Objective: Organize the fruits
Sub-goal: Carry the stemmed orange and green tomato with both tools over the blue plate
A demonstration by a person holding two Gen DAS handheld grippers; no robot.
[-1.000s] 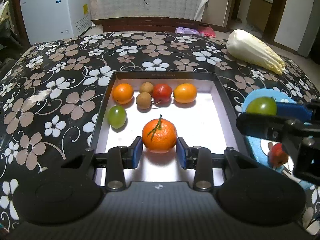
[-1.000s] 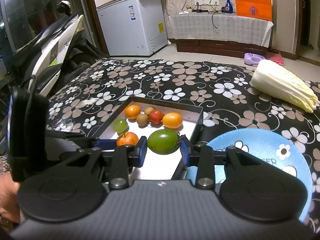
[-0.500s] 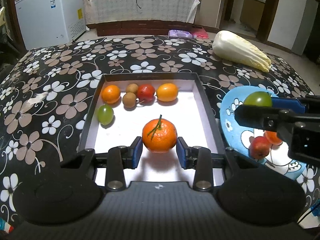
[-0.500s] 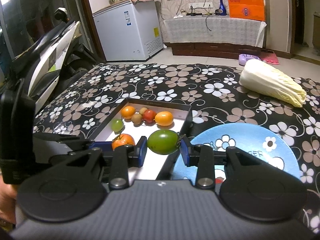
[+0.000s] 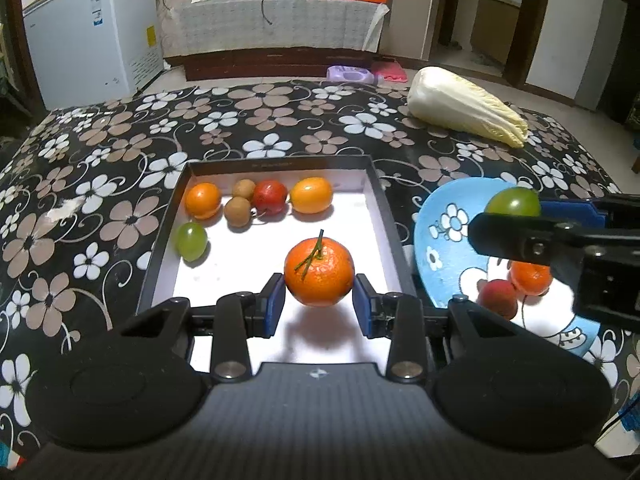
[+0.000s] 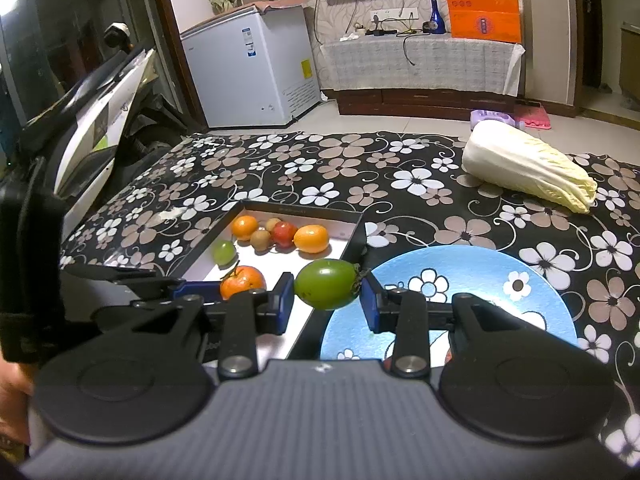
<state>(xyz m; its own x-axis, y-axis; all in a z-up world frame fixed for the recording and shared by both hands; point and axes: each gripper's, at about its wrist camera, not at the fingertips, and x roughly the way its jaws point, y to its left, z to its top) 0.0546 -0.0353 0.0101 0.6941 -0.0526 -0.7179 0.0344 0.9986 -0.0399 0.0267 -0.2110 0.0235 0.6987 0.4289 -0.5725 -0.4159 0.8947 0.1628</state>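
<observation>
I hold a tangerine in my left gripper, a green tomato in my right gripper; six fruits wait upper left in the box, two on the plate at right.

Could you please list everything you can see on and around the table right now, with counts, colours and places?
tangerine: 1, orange with green stem, held above the box
green tomato: 1, green, held near the plate's edge
box: 1, black rim and white floor, mid-table
fruits in box: 6, two orange, two brown, one red, one green grape, mostly along the far wall
plate: 1, blue with white flowers, right of the box
fruits on plate: 2 visible, red and orange
cabbage: 1, pale, far right of the table
tablecloth: 1, black floral
freezer: 1, white, behind the table
left gripper: shut on tangerine
right gripper: shut on green tomato
</observation>
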